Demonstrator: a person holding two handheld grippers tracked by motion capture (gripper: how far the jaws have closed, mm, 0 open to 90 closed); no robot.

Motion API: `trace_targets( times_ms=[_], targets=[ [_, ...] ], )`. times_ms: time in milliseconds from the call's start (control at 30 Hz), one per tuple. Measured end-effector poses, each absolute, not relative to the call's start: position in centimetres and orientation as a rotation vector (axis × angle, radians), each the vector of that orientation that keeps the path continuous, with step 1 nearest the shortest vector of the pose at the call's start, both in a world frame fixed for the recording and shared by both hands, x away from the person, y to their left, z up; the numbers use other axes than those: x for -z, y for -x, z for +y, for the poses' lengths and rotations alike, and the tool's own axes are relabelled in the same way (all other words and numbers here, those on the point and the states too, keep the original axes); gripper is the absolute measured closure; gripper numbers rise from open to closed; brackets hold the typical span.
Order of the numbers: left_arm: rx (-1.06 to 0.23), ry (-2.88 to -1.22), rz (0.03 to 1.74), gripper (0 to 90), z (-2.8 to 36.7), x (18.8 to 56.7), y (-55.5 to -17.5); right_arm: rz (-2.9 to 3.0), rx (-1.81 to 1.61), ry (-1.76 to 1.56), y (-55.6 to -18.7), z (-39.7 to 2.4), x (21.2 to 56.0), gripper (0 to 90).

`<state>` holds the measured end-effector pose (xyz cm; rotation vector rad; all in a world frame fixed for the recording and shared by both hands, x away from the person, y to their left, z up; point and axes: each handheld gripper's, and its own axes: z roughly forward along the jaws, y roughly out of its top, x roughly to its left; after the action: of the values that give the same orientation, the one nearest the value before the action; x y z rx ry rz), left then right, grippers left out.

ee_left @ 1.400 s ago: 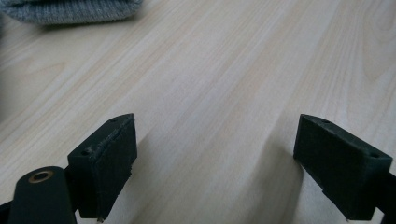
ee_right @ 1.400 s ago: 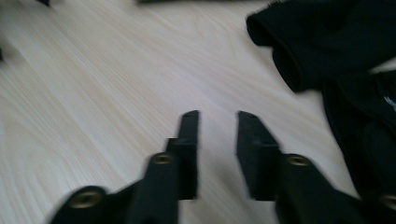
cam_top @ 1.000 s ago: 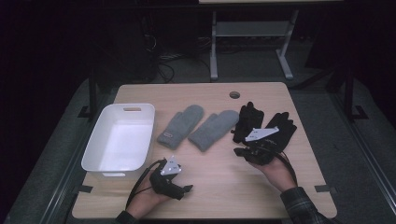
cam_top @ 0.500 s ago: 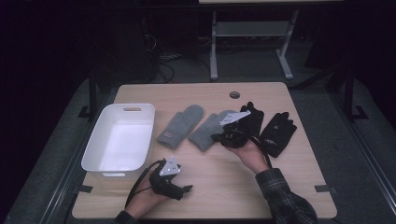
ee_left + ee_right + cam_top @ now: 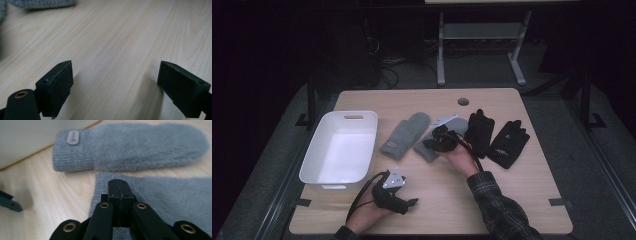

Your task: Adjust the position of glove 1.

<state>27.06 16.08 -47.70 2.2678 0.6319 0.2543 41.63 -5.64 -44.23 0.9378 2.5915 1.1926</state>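
Observation:
Two grey mittens lie mid-table: one with a label on its cuff [image 5: 404, 134] [image 5: 130, 147], the other [image 5: 427, 151] [image 5: 175, 195] beside it, partly under my right hand. My right gripper [image 5: 432, 144] [image 5: 119, 185] is shut, jaws pressed together with nothing between them, its tip just over that second mitten's cuff. Two black gloves [image 5: 479, 131] [image 5: 508, 143] lie to the right. My left gripper [image 5: 412, 202] [image 5: 112, 87] rests near the table's front edge, jaws wide open over bare wood.
A white tub [image 5: 312, 165] [image 5: 37, 135] stands at the table's left side, close to the labelled mitten. A round cable hole [image 5: 463, 101] sits near the far edge. Bare wood lies along the front and front right.
My right hand has moved left from the black gloves to the nearer grey mitten, jaws staying shut. The left hand has kept still.

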Motion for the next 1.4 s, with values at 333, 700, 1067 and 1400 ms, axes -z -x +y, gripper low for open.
trace_targets(
  times_ms=[333, 700, 1067, 1400],
  targets=[
    [-0.262, -2.271, 0.624, 12.3, 16.1, 47.7, -27.1, 2.639, -1.158, -0.923, -41.5, -5.7, 45.2, 90.0],
    [-0.256, -2.272, 0.630, 12.4, 16.1, 47.7, -27.1, 2.683, -1.164, -0.866, -39.3, -6.3, 45.1, 90.0],
    [-0.259, -2.276, 0.626, 12.4, 16.1, 47.7, -27.1, 2.580, -1.214, -0.905, -41.5, -7.8, 43.1, 90.0],
    [-0.253, -2.266, 0.633, 12.3, 16.1, 47.7, -27.0, 2.636, -1.089, -0.977, -44.0, -8.3, 45.7, 90.0]
  ],
)
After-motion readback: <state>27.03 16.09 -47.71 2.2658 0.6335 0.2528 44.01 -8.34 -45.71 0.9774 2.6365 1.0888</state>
